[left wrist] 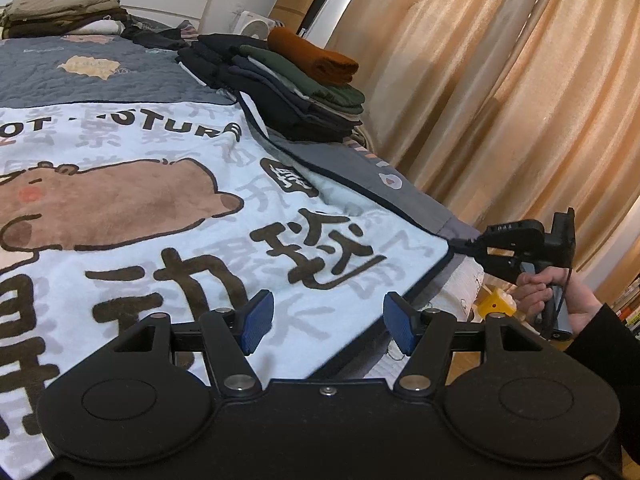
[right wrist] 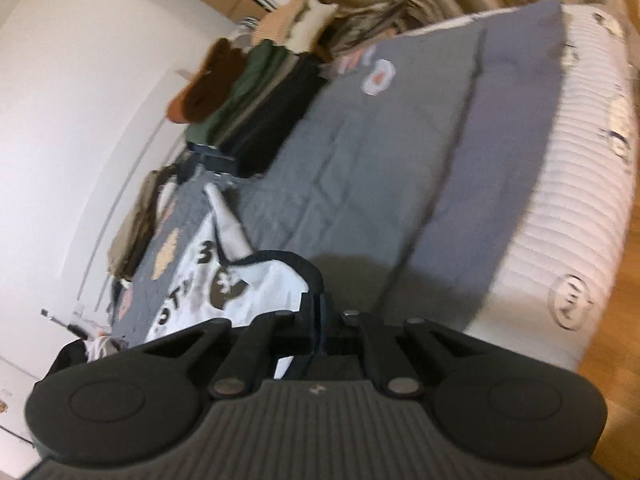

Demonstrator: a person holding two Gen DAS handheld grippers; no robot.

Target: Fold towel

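The soft, limp pale-blue printed fleece towel (left wrist: 168,216) lies spread; right gripper (left wrist: 460,245) pinches its far-right dark-piped corner, left gripper (left wrist: 328,326) gapes wide near the near edge.

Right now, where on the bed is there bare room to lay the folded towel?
The bare grey quilt between the towel and the mattress edge is free. The dark clothes stack crowds the far corner, and another pile sits by the headboard.

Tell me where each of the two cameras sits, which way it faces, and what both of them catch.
Left wrist: rides the open left tool, facing across the towel on the bed toward the curtains; the right tool and the hand holding it show.
Right wrist: rides the right tool, rolled sideways, shut on the towel's dark edge, facing along the bed.
Shared: towel and the stack of folded clothes.
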